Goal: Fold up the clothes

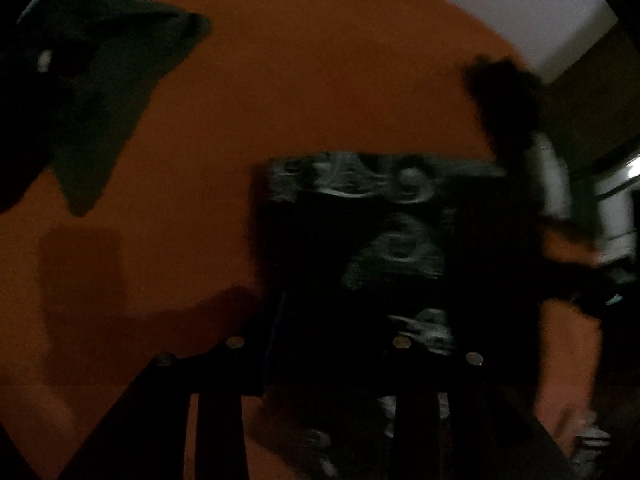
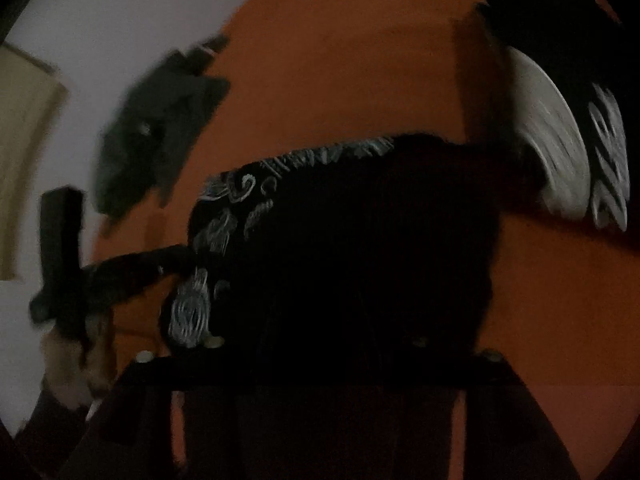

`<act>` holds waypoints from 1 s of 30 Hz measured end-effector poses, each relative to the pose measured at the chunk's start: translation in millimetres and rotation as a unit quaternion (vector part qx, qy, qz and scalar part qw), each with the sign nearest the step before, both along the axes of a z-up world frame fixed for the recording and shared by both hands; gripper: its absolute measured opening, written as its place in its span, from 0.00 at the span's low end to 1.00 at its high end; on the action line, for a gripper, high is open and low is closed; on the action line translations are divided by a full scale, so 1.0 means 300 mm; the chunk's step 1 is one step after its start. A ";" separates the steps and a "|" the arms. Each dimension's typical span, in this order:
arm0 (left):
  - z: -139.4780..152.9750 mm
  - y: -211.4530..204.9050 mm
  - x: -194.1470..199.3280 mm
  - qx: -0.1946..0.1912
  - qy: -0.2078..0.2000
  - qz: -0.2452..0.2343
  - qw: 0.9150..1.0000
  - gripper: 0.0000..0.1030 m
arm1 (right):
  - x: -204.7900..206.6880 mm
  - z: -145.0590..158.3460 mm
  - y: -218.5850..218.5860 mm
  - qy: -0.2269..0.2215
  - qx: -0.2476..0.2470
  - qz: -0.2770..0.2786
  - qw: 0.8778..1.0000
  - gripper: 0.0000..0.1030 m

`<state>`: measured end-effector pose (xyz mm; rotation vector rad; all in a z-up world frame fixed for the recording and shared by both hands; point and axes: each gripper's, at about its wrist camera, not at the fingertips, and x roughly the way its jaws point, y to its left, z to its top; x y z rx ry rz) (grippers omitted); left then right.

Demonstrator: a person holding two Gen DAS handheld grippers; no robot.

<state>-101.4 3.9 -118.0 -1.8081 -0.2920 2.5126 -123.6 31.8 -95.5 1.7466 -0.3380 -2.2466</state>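
A black garment with a pale printed pattern (image 1: 384, 248) lies folded on the orange table (image 1: 280, 80). It fills the middle of the right wrist view (image 2: 340, 248). My left gripper (image 1: 320, 420) sits low over the garment's near edge; its dark fingers (image 1: 218, 420) stand apart, and cloth seems to lie between them. My right gripper (image 2: 320, 400) is dark against the black cloth, so its jaws are hard to read. The left gripper and the hand holding it show at the left of the right wrist view (image 2: 68, 280). The frames are dim and blurred.
A dark grey-green garment (image 1: 100, 92) lies at the table's far left; it also shows in the right wrist view (image 2: 156, 136). A pile of black and white patterned clothes (image 2: 560, 128) lies at the right, also seen in the left wrist view (image 1: 532, 152). A pale floor (image 2: 100, 40) lies beyond the table edge.
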 end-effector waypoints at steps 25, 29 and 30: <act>-0.024 -0.074 -0.112 0.047 -0.002 0.043 0.998 0.35 | -0.170 -0.045 -0.133 -0.050 0.078 -0.024 0.995 0.66; -0.025 -0.056 -0.106 0.030 -0.011 0.041 0.999 0.35 | -0.185 -0.109 -0.162 -0.077 0.082 -0.025 0.993 0.72; -0.026 -0.056 -0.105 0.029 -0.013 0.040 0.999 0.35 | -0.196 -0.110 -0.163 -0.078 0.074 -0.032 0.994 0.75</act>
